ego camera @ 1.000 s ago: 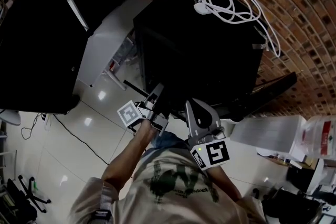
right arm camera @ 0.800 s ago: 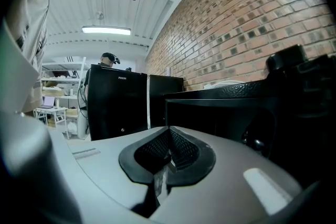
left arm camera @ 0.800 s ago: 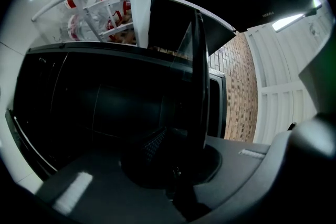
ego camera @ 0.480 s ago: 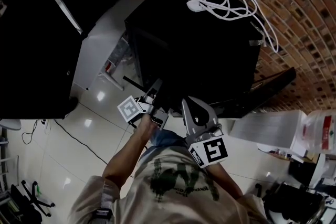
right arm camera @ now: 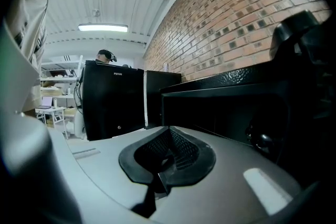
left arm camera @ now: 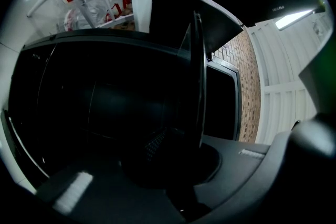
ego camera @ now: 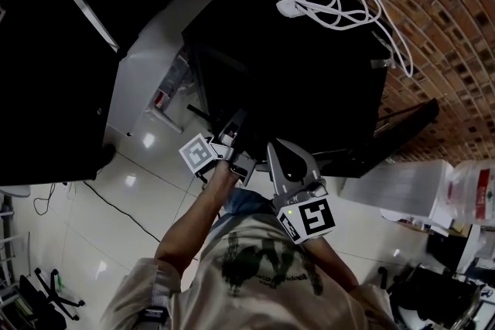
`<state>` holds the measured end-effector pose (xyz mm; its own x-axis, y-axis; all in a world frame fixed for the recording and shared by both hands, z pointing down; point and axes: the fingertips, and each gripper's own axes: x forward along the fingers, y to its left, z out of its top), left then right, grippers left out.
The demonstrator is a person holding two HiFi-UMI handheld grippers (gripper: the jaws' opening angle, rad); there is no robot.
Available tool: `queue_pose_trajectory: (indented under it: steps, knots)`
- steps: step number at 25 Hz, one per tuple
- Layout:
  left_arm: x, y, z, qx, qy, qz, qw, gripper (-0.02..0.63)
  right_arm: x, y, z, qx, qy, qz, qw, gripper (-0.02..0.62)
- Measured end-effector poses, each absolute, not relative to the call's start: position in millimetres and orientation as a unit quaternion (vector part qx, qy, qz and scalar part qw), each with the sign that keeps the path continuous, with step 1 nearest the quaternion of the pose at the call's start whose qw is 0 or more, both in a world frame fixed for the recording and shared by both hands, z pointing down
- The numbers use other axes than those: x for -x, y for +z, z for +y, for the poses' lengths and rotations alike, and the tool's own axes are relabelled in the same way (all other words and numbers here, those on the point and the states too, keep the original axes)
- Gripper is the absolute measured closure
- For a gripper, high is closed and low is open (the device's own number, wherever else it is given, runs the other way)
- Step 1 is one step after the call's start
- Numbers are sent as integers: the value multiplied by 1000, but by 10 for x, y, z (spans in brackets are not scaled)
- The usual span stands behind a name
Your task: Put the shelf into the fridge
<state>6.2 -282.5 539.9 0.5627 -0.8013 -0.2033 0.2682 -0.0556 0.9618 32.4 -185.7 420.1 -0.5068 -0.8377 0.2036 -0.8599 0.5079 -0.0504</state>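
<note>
Your left claw point(left arm camera: 181, 150) is clamped on one edge of the shelf point(left arm camera: 197, 76), which stands edge-on to its camera, a thin pane rising out of the pads with the dark mouth of the fridge point(ego camera: 309, 73) close in front. The frames are too dark to tell whether the shelf's far edge has entered the opening yet. Your right claw point(right arm camera: 167, 152) is closed with nothing in it, just beside the left one, so it gives the shelf no support. The main risk, as I judge it, is that single-edge grip: the pane could pivot or slide in the pads and knock the fridge frame. It could also go in crooked, miss the side ledges and jam. Bumping the fridge may shake the cable point(ego camera: 340, 0) on top.
</note>
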Motion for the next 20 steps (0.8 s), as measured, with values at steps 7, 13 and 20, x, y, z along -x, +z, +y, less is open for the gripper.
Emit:
queue_pose_trajectory:
  steps: [7, 13, 20]
  knots:
    - [-179, 5391, -2977, -603, -409, -222, 648, 584, -330, 4229, -1934, -495, 76, -862, 77, 595]
    - [-271, 5395, -3127, -605, -407, -223, 647, 584, -334, 4249, -2022, -499, 76, -860, 79, 595]
    - [-382, 5366, -3278, -625, -406, -223, 628, 583, -383, 4319, -2187, -511, 79, -852, 79, 595]
